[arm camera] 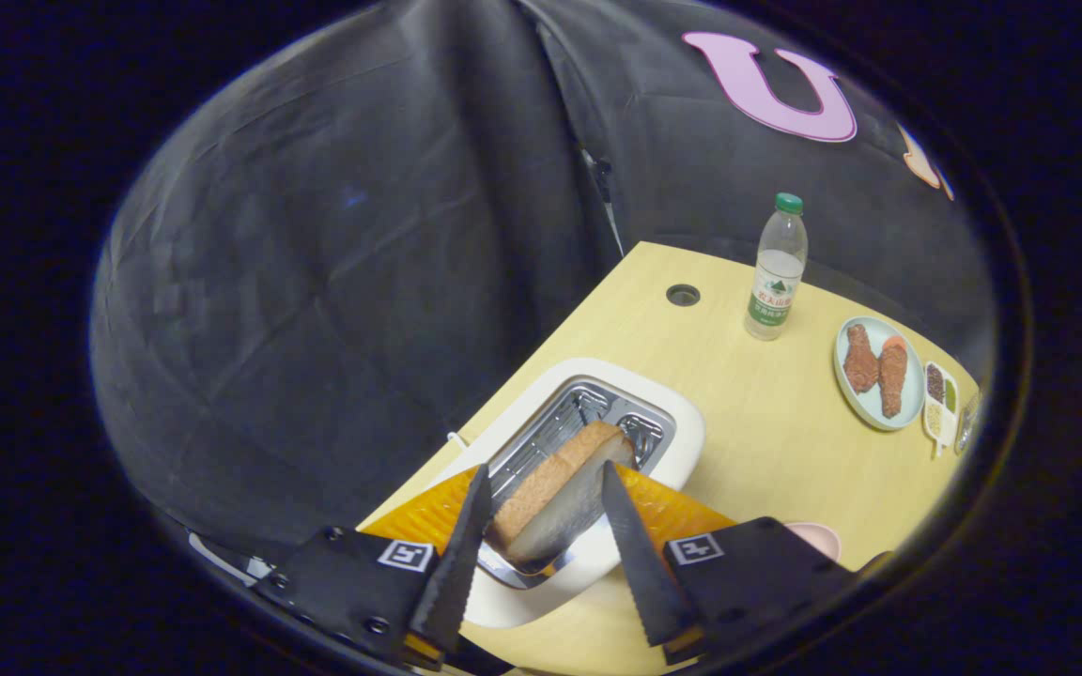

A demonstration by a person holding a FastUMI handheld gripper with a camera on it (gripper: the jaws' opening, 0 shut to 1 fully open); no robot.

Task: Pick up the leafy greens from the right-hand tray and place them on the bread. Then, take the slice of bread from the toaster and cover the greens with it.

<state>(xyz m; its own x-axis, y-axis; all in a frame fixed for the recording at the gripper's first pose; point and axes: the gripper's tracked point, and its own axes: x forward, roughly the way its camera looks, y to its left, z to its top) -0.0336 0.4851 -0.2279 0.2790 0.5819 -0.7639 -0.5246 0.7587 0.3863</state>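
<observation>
Toaster (pixel 597 413): white, slot open upward | bread slice (pixel 555 498): standing in slot, between the fingers, long axis along slot, crust edge up | gripper (pixel 541 512): fingers apart, flanking slice; contact probably not yet made, hard to tell | water bottle (pixel 776 268), plate (pixel 879 376) beyond.

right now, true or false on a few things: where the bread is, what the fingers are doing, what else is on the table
1. The bread slice stands in the toaster slot, between the gripper fingers. True.
2. The fingers are clamped tight on the slice. False: a gap shows at the right finger, so contact on both sides cannot be confirmed.
3. A water bottle stands upright on the table beyond the toaster. True.
4. The bottle's cap is off. False: a green cap is on.
5. The round plate near the bottle is bare. False: it holds brown food pieces.
</observation>
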